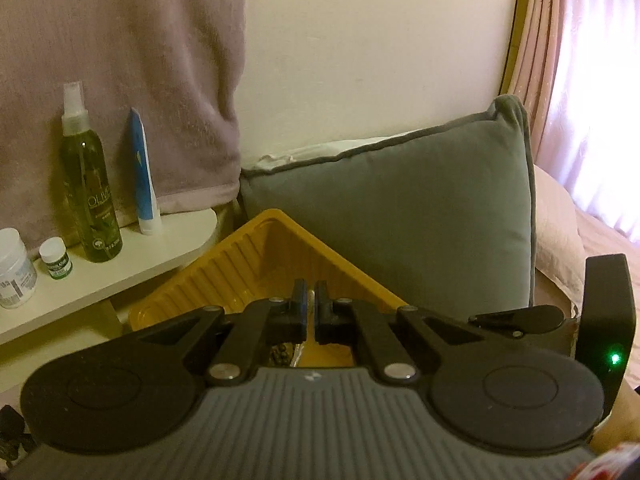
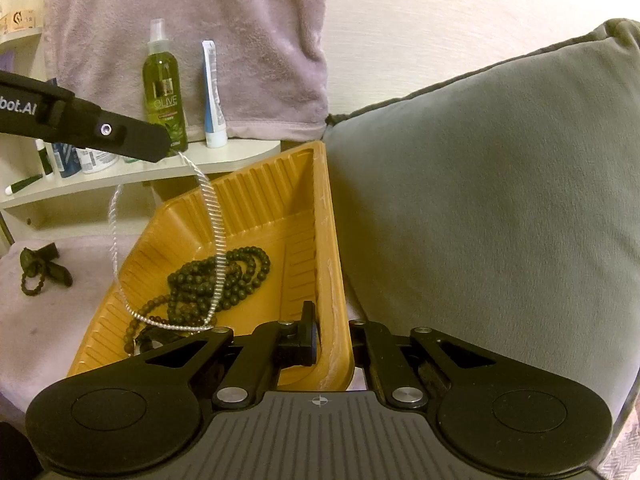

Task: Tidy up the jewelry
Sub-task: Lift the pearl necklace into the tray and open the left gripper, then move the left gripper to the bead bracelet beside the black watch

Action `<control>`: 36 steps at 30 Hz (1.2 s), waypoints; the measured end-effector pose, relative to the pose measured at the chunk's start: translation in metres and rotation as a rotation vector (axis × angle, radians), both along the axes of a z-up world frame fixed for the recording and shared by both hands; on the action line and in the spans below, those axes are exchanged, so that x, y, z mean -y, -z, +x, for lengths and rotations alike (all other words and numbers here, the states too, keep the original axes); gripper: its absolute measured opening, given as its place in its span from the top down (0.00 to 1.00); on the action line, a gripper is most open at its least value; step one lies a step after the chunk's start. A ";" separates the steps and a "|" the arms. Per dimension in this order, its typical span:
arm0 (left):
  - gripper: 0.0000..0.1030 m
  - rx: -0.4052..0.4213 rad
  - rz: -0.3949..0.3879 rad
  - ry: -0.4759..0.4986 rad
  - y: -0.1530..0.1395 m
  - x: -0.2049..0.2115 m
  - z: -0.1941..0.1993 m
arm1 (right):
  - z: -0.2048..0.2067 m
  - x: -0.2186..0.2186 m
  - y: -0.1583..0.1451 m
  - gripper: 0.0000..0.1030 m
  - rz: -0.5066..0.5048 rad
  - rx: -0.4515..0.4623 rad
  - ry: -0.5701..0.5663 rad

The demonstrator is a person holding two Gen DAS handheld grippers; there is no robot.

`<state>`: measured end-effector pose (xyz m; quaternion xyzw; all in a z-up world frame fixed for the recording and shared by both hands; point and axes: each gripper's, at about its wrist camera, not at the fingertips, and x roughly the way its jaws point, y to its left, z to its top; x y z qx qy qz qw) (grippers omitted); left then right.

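A bed with a soft pinkish blanket (image 2: 60, 320) fills the low part of the room, under a pale wall. A big grey pillow (image 2: 500, 220) leans on that wall, right beside the yellow plastic tray (image 2: 256, 208).

The tray is the landmark here. It sits on the blanket, and its right wall touches the pillow. It looks thin, light and a bit bendy, so it could tip or slide. The right gripper (image 2: 332, 336) has its fingers shut on the near right rim of the tray, one inside and one outside.

Behind the tray is a white shelf (image 2: 240, 156) with a green spray bottle (image 2: 164, 84) and a blue and white tube (image 2: 212, 96).

The left gripper (image 2: 162, 148) comes in from the left, above the tray. Its fingers are shut on the top of a silver chain necklace (image 2: 216, 240). The chain hangs in a long loop, and its low end reaches down over the tray. It is thin, floppy and shiny, so it may slip or swing. Pinching it at one spot near the top looks best.

Inside the tray lies a dark bead necklace (image 2: 224, 280) in a loose pile. The chain could tangle with it.

Left of the tray, on the blanket, lies a small dark bead bracelet (image 2: 40, 272). It looks light and easy to pinch.
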<state>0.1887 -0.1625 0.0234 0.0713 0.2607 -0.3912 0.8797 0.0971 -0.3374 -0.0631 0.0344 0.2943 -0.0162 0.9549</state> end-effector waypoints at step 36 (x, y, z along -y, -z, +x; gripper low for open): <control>0.74 0.058 0.056 -0.666 0.067 -0.185 -0.013 | 0.001 -0.001 0.002 0.96 -0.014 -0.005 -0.003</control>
